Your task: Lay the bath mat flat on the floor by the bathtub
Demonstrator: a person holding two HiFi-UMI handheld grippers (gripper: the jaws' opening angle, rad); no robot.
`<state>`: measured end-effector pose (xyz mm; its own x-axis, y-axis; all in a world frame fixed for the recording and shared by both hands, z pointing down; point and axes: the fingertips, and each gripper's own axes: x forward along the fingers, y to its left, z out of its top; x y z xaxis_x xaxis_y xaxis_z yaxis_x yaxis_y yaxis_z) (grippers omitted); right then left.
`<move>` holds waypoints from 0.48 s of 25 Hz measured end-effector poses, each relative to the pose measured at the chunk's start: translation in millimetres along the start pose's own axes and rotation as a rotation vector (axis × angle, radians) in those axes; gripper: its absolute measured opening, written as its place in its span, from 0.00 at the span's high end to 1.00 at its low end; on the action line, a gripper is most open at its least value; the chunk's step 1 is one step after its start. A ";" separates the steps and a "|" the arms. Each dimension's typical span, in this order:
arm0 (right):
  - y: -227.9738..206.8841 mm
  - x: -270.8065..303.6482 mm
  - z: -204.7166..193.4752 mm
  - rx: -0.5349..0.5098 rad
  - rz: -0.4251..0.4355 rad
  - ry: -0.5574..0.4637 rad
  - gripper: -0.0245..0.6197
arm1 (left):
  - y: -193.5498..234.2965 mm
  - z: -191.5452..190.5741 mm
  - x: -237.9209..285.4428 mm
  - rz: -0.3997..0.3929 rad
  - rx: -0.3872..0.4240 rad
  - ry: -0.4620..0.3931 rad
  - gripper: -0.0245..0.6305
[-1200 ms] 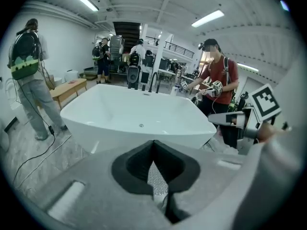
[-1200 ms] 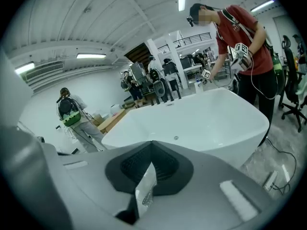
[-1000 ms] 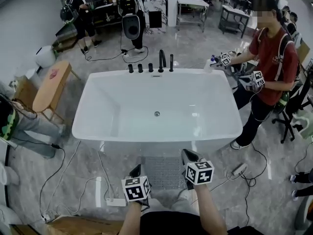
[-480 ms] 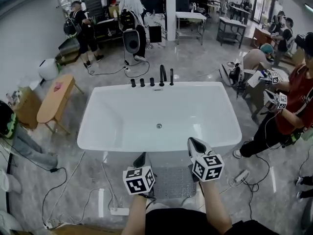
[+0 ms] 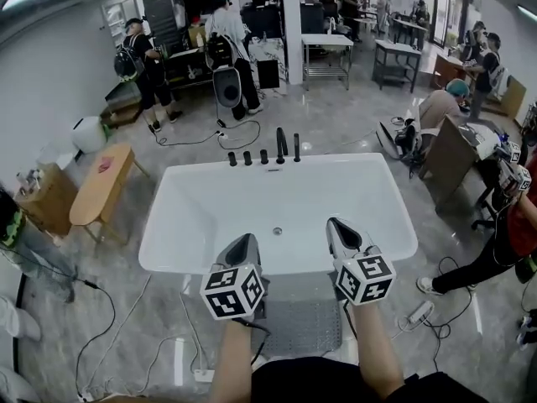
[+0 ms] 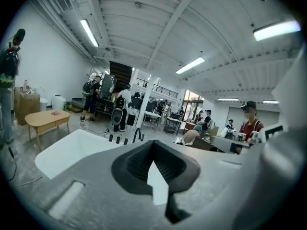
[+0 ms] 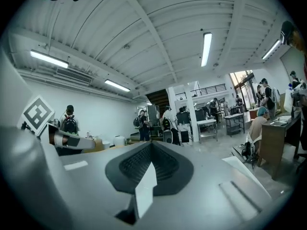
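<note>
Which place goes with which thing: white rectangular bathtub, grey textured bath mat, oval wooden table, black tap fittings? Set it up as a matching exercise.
1. white rectangular bathtub
2. grey textured bath mat
3. oval wooden table
4. black tap fittings

A. on the tub's far rim
B. on the floor, left of the tub
C. on the floor, by the tub's near side
D. centre of the head view

Pairs: 1-D, 2-C, 3-B, 4-A

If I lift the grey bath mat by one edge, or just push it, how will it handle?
The bath mat lies thin and flat, so it will probably droop from a single grip rather than stay stiff. The floor looks glossy, so a push may slide the mat whole instead of wrinkling it.
</note>
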<state>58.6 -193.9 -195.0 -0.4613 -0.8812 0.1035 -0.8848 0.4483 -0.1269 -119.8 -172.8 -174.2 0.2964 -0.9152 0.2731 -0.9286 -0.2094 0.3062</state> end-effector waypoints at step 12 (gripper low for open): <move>-23.1 31.0 72.2 -0.015 -0.013 -0.095 0.95 | -27.0 89.9 38.1 -0.079 -0.034 -0.127 0.96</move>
<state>69.5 -242.4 -260.1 -0.4423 -0.8968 0.0113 -0.8919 0.4384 -0.1110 -103.4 -233.0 -254.0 0.3362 -0.9327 0.1303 -0.8945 -0.2730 0.3540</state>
